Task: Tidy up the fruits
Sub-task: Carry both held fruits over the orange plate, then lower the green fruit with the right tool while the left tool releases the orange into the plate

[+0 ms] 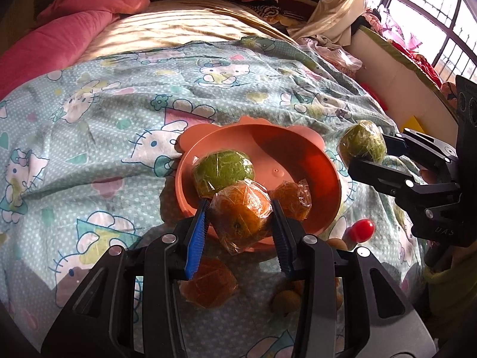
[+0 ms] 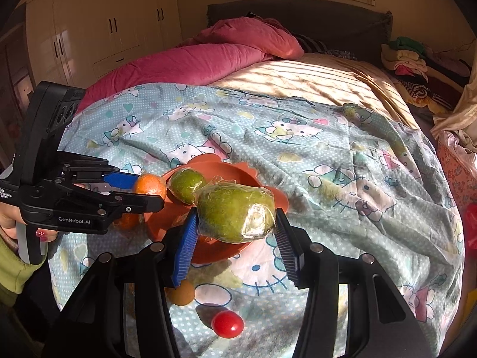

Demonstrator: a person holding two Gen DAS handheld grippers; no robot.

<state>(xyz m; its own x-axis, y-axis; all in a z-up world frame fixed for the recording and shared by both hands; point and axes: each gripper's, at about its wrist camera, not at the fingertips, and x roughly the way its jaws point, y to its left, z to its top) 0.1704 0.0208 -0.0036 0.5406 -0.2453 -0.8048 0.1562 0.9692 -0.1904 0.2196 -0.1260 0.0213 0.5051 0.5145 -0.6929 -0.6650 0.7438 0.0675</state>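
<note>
our left gripper (image 1: 238,217) pinches a wrapped orange (image 1: 240,219) over the near rim of the pink bowl (image 1: 298,146); our right gripper (image 2: 237,223) clamps a wrapped green fruit (image 2: 235,213) above the bowl's right edge, on the patterned bedsheet (image 2: 342,155).

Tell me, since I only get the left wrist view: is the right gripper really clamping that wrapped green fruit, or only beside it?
Observer: Clamping. In the right wrist view the wrapped green fruit sits between the right gripper's blue pads, both against the wrap.
Operator: What holds the left gripper? I can't see behind it.
Observer: A hand with a red-painted nail grips the handle of the left gripper, which is shut on a wrapped orange.
Operator: What is beyond the bed's left side?
Observer: A white wardrobe with dark handles.
</note>
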